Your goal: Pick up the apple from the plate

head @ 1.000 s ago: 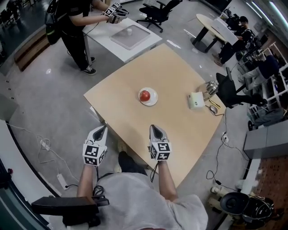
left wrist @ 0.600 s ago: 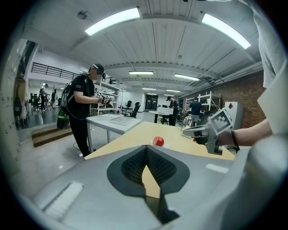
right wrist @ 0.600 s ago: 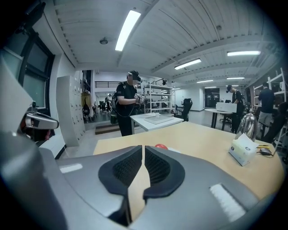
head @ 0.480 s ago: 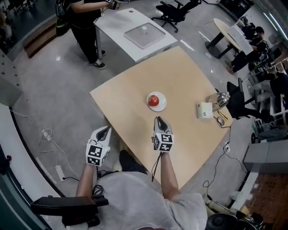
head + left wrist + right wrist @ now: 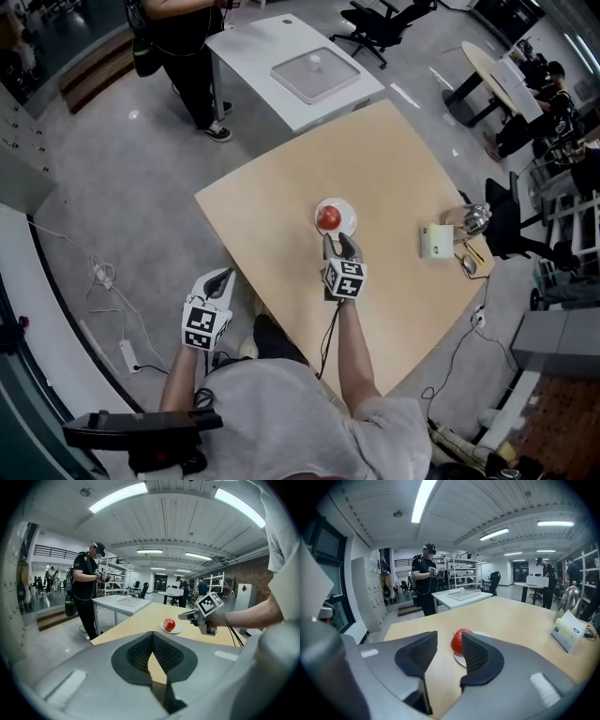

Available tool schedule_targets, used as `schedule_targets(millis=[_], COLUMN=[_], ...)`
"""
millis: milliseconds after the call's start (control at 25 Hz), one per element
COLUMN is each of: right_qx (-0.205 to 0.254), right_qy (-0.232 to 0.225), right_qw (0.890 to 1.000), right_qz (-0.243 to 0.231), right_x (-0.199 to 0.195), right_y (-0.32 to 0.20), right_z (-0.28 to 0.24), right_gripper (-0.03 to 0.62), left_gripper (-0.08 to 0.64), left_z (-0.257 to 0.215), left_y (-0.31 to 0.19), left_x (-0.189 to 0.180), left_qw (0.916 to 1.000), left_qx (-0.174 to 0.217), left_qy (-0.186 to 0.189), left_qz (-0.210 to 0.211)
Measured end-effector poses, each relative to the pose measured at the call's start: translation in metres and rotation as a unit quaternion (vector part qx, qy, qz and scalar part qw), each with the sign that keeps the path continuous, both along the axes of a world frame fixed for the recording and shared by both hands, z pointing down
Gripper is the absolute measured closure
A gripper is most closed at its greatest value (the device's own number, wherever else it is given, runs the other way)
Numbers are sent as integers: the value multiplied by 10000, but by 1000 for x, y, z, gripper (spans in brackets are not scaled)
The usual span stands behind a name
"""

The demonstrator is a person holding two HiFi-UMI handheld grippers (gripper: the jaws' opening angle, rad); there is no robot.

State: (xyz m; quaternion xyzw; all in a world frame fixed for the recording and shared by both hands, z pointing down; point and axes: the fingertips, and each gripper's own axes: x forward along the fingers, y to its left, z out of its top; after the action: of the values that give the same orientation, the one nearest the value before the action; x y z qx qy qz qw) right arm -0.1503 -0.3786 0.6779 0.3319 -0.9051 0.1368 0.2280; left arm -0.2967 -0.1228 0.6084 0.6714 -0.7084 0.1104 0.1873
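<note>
A red apple sits on a small white plate near the middle of the wooden table. My right gripper is just short of the plate and points at it. Its jaws have just been opening and stand apart, with nothing between them. In the right gripper view the apple shows just beyond the right gripper, half hidden by one pad. My left gripper hangs off the table's near-left edge, shut and empty. The left gripper looks towards the apple and the right gripper.
A white box and a metal kettle stand at the table's right edge. Beyond the table is a white table with a grey tray, and a person stands beside it. Office chairs stand further back.
My right gripper has travelled forward across the table to the plate and its jaws have gone from shut to apart. The left gripper has scarcely shifted.
</note>
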Motion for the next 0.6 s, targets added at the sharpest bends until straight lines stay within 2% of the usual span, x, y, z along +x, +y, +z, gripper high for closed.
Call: schedule_targets(millis=[360,600], right_qx=[-227,-495], right_qy=[299,370], right_qw=[9992,9971], right_qz=[153,447], right_x=[-11,-19], right_y=[-28,-46], right_z=[36,54], right_gripper=[344,303], left_gripper=[540,540], left_z=[8,12], left_y=[2,3], left_x=[-14,-19], left_qw=[9998,9995], left_qx=[-191,-272], left_qy=[28,51], left_qz=[-111,-130])
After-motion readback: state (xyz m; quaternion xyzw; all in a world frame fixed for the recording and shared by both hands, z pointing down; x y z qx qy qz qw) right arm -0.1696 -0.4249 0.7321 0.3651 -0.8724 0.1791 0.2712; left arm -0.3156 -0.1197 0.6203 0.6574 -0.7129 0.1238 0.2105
